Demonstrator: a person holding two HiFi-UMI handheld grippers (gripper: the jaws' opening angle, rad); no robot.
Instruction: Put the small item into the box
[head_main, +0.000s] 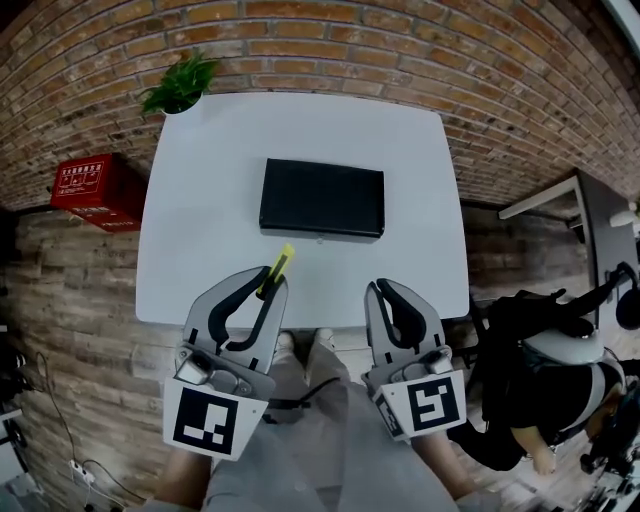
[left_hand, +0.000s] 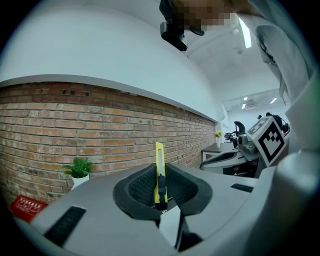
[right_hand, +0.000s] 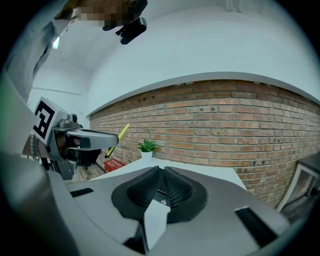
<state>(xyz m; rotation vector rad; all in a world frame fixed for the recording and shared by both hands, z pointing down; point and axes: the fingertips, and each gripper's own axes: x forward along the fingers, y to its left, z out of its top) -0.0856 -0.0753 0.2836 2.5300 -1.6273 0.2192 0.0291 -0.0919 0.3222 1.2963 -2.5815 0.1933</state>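
Observation:
A yellow utility knife sticks up and forward out of my left gripper, whose jaws are shut on it. In the left gripper view the yellow knife stands upright between the black pads. A flat black box, lid closed, lies in the middle of the white table, beyond both grippers. My right gripper is shut with nothing in it, held near the table's front edge. From the right gripper view the left gripper shows at the left with the knife poking out.
A small potted plant stands at the table's back left corner. A red box sits on the floor to the left. A brick wall runs behind the table. A desk edge and a black office chair are at the right.

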